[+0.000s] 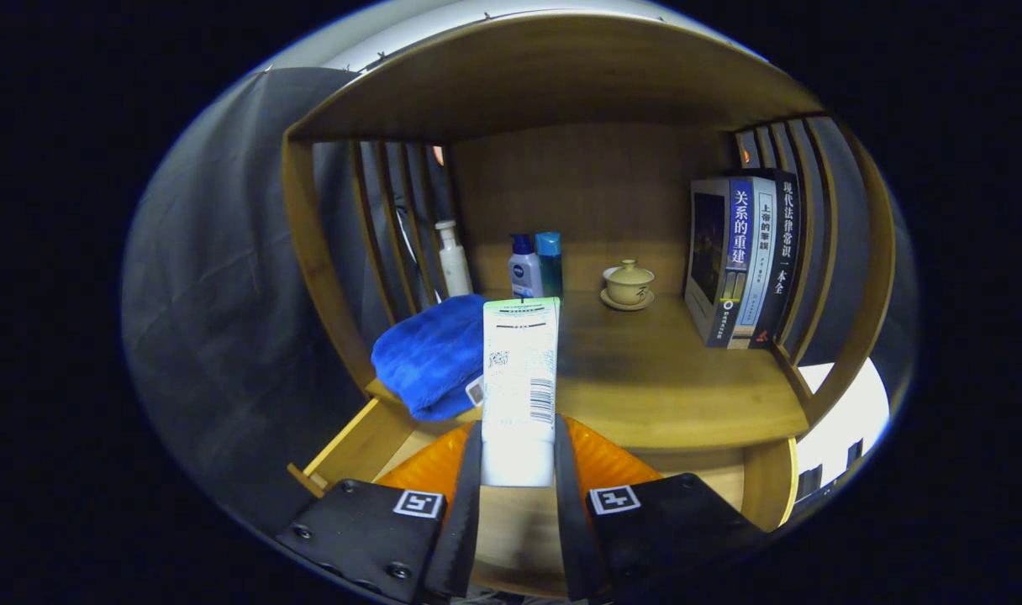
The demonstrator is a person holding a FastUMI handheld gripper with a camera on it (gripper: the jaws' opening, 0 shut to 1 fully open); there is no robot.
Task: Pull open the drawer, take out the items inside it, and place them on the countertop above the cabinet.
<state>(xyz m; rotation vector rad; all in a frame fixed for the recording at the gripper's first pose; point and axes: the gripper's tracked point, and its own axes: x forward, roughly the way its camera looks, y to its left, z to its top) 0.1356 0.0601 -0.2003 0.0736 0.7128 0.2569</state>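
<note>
A white tube with printed text and a barcode stands upright between my fingers, cap end down. My gripper is shut on its lower part, both fingers pressing its sides. It hangs over the front edge of the wooden countertop. Below and just ahead of the fingers the pulled-out drawer shows its light wooden side. A folded blue towel lies on the countertop to the left of the tube, partly over the front edge.
At the back of the countertop stand a white bottle, a blue pump bottle, a teal bottle and a lidded tea cup on a saucer. Several books stand at the right. Slatted sides and a shelf above enclose it.
</note>
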